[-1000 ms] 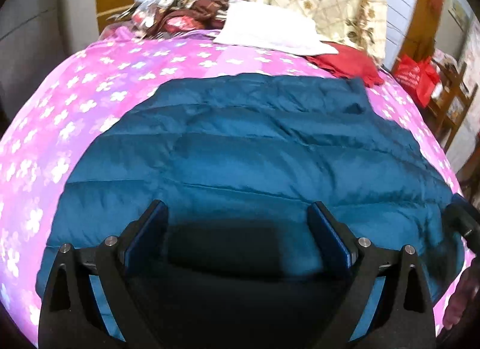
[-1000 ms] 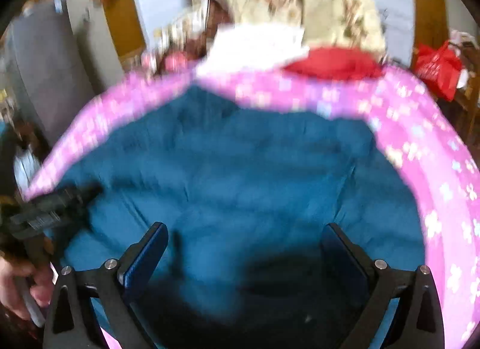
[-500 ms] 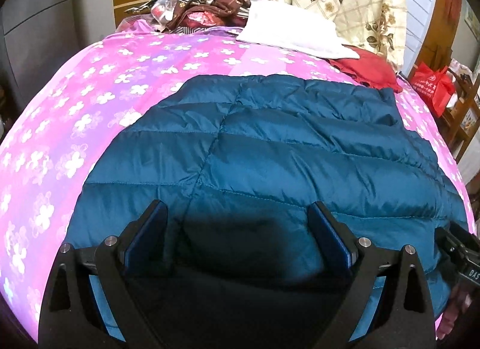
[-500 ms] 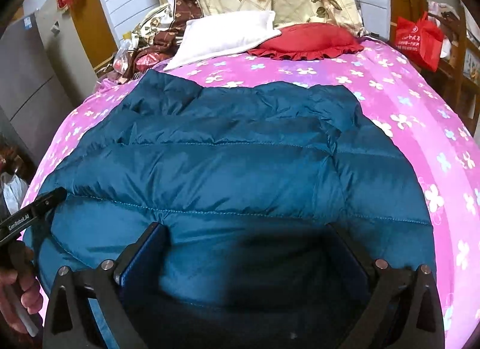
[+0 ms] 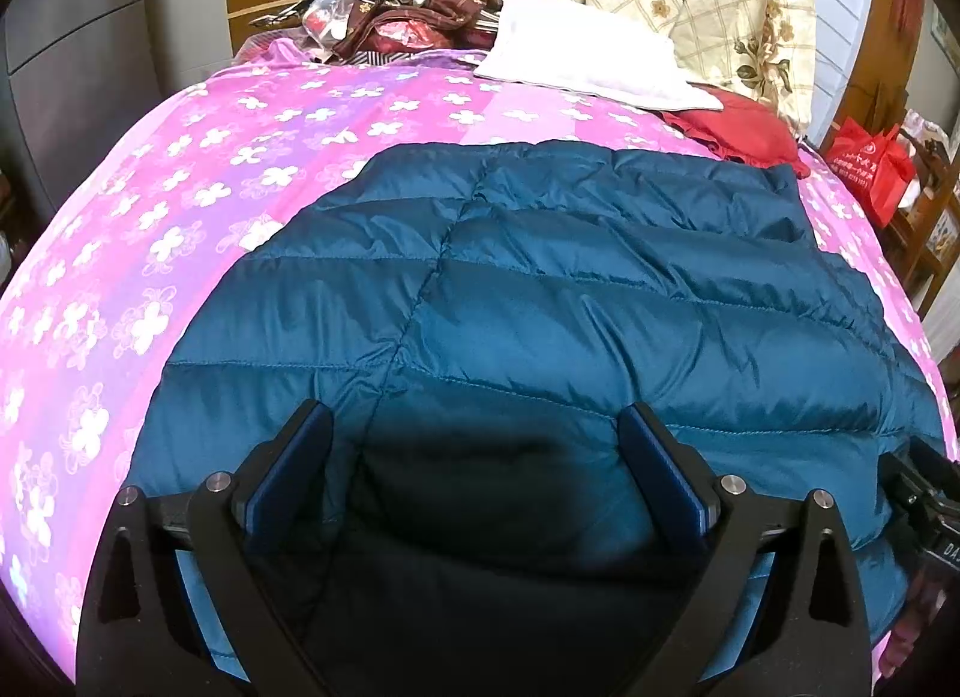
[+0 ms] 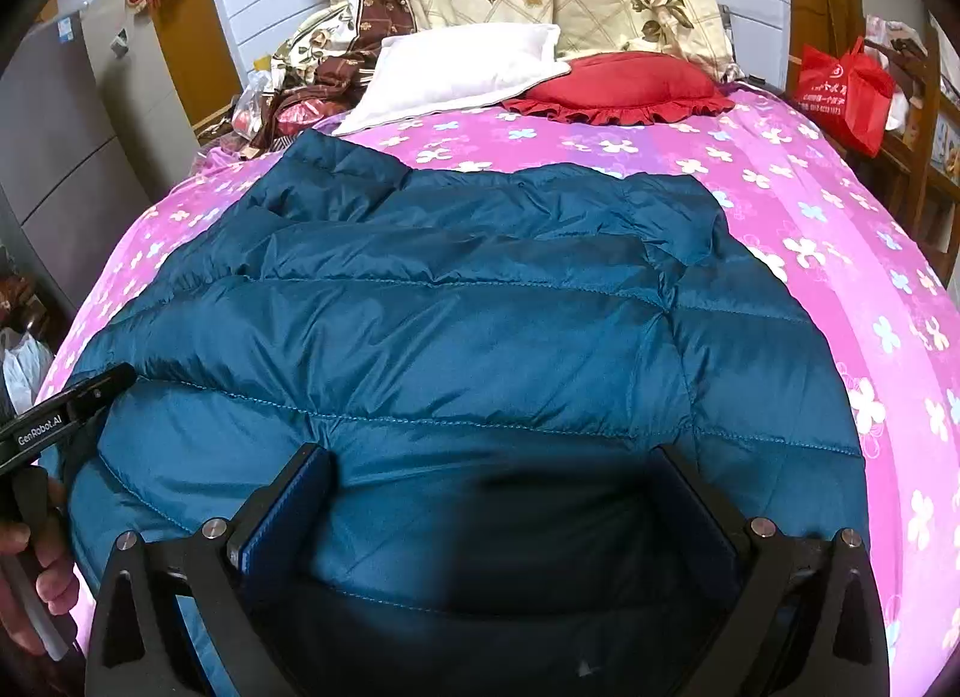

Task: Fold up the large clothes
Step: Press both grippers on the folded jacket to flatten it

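I am holding my left gripper (image 5: 474,475) and right gripper (image 6: 492,511) spread wide over the teal jacket (image 5: 570,307); it is lying flat, folding seemingly unstarted.

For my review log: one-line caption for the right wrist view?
Open right claw over a teal puffer jacket spread on a pink floral bedspread, pillows beyond.

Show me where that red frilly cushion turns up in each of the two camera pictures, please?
Left wrist view: the red cushion sits upper right, beyond the far edge of the blue puffer jacket, partly tucked under the white pillow.
Right wrist view: the red cushion sits top centre-right, its frill plainly showing, right of the white pillow.
Shared landmark: the white pillow, touching the cushion in both.
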### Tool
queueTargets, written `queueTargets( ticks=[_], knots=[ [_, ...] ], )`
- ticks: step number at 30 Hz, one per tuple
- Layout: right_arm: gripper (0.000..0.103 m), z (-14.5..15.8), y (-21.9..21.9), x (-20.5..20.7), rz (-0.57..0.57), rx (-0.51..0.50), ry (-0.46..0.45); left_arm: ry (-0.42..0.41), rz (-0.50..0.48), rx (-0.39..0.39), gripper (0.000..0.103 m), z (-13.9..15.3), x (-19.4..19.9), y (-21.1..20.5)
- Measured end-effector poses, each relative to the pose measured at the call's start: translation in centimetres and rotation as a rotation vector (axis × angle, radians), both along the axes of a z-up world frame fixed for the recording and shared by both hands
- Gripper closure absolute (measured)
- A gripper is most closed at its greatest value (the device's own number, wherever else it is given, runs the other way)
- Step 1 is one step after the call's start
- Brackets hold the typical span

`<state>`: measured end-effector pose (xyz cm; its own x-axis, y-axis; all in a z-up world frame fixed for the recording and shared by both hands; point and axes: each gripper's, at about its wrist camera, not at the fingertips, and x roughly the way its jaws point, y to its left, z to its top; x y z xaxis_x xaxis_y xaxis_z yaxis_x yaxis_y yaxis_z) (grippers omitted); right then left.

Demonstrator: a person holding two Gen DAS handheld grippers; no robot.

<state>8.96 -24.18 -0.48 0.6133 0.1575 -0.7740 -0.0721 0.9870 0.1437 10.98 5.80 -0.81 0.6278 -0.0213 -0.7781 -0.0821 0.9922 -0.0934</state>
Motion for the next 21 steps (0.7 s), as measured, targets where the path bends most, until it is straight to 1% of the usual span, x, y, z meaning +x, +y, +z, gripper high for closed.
queueTargets(
  ticks=[21],
  knots=[
    [0.0, 0.06, -0.1, 0.02, -0.003, -0.001, 0.004, 0.002, 0.003, 0.002, 0.003, -0.14, 0.17, 0.12]
  ],
)
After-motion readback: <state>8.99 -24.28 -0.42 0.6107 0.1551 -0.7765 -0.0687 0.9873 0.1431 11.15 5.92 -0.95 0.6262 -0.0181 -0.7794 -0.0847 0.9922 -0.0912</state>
